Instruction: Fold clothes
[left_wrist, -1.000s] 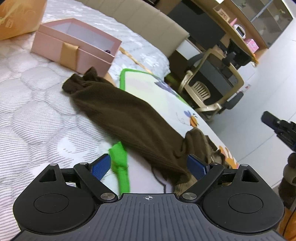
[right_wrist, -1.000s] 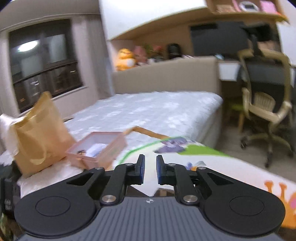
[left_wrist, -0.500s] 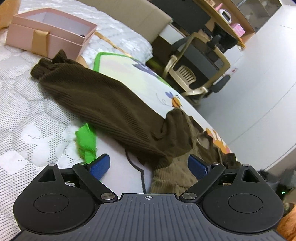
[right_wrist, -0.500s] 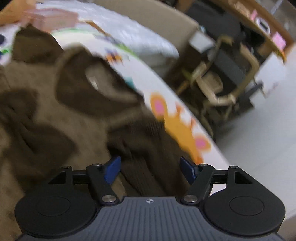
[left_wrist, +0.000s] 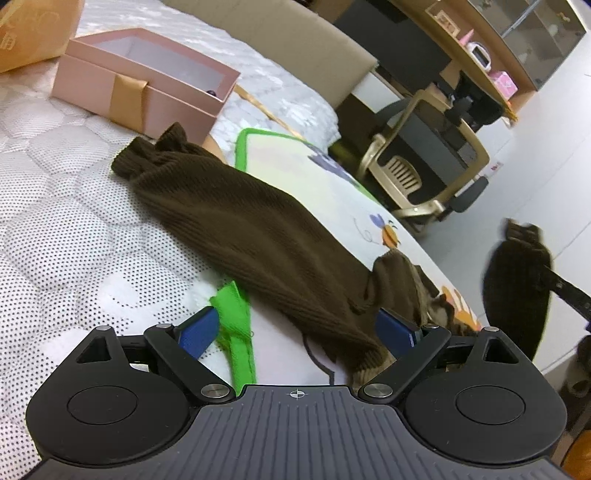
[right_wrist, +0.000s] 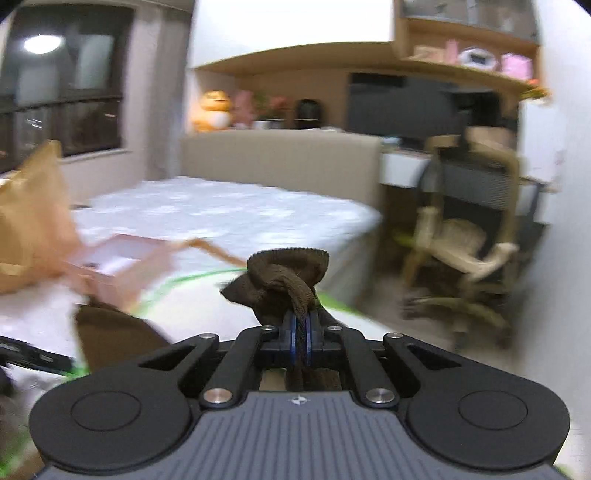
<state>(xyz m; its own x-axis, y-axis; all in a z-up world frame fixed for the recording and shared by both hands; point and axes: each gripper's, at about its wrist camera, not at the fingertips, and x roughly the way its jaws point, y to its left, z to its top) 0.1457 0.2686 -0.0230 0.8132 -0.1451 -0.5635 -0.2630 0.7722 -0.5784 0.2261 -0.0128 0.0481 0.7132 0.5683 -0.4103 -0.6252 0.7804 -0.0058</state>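
Observation:
A dark brown knit garment (left_wrist: 251, 236) lies stretched across the white mattress (left_wrist: 74, 229) and a cartoon-print mat (left_wrist: 332, 192). My left gripper (left_wrist: 295, 332) is open and empty, low over the garment's near end beside a green strap (left_wrist: 238, 325). My right gripper (right_wrist: 302, 336) is shut on a bunched brown sleeve end (right_wrist: 286, 280) and holds it lifted. In the left wrist view that lifted brown cloth (left_wrist: 517, 288) hangs in the air at the right.
An open pink box (left_wrist: 147, 81) and a tan paper bag (left_wrist: 33, 29) sit at the far side of the bed. A beige headboard (right_wrist: 280, 158) stands behind. A desk chair (left_wrist: 424, 170) stands on the floor past the bed's edge.
My right gripper has shut on the brown sleeve end and lifted it off the bed, swinging to face the room. My left gripper has shifted a little and stayed open.

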